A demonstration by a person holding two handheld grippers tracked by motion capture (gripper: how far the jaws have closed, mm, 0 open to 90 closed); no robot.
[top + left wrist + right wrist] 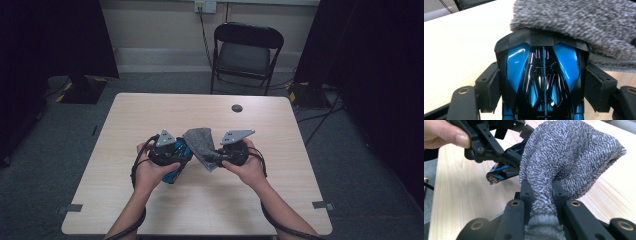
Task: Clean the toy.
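Toy car, blue and black, sits pinched in the left tongs above the bench while the right tongs pinch a grey cloth against its end; wiping looks underway, unfinished.

This looks like a plain recording room or lab rather than a home. 1 pale wooden surface stands alone on grey carpet, with tape marks by its corners. Black curtains hang on both sides, 1 folding chair waits by the bare wall, and cables trail from a wall socket.
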